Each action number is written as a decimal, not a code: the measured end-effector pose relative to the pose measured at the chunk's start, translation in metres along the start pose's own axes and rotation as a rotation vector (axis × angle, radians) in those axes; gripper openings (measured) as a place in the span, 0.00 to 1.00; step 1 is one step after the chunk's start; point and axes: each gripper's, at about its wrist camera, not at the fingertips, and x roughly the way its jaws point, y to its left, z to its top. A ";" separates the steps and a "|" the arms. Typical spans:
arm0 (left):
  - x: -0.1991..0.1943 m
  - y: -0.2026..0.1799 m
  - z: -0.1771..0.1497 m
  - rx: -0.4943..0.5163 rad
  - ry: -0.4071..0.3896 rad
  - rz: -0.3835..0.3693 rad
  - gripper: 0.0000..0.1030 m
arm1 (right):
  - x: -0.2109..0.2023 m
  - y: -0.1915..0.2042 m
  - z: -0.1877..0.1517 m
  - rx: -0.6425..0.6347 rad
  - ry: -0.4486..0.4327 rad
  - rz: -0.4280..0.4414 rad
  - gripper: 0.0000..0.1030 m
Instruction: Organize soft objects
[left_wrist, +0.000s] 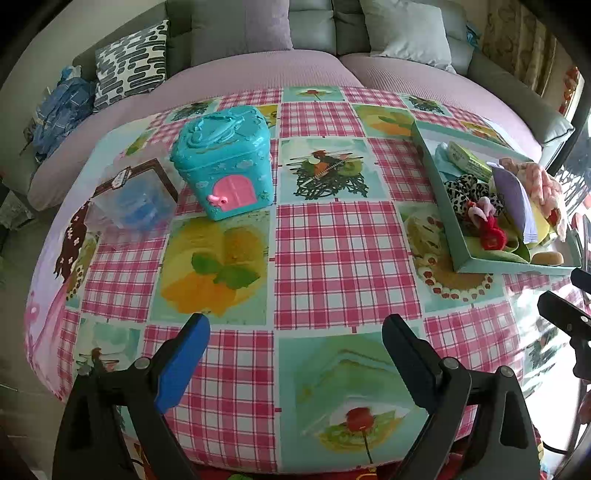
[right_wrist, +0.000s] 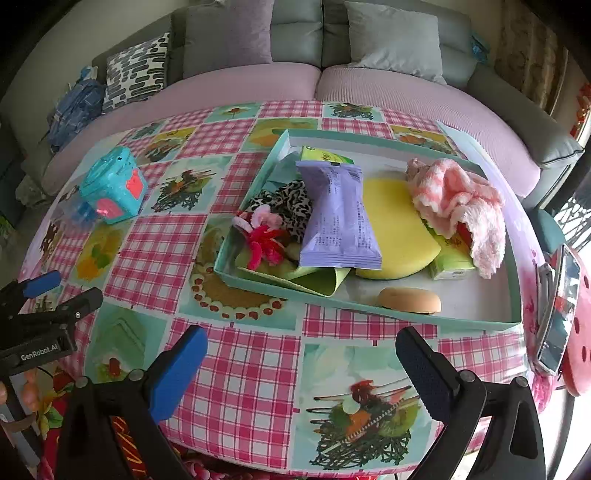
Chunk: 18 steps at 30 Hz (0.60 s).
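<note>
One tray (right_wrist: 369, 308), one purple packet (right_wrist: 338, 218), two green boxes (right_wrist: 325, 156).

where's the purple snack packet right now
The purple snack packet lies in the teal tray, right of centre on the table in the right wrist view, propped over the leopard-print scrunchie on its left and the yellow sponge on its right.

left tongs (left_wrist: 295, 325) spread empty over checked tablecloth (left_wrist: 314, 251), turquoise toy house (left_wrist: 223, 164), tray (left_wrist: 461, 229) of soft items at right

Shallow teal cardboard tray (right_wrist: 258, 291) on checked plastic tablecloth (right_wrist: 236, 354), w/ lilac foil packet (right_wrist: 338, 218) inside. Turquoise plastic house-shaped box (left_wrist: 223, 162) well left of it; grey sofa (right_wrist: 295, 40) behind
</note>
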 end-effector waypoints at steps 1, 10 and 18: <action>-0.002 0.000 0.000 0.000 -0.005 0.007 0.92 | 0.000 0.001 0.000 -0.001 0.000 -0.001 1.00; -0.010 -0.001 -0.001 0.006 -0.031 0.068 0.92 | -0.003 0.004 0.000 -0.008 -0.001 -0.009 1.00; -0.008 0.000 -0.002 0.010 -0.025 0.119 0.92 | -0.003 0.004 0.000 -0.008 0.001 -0.010 1.00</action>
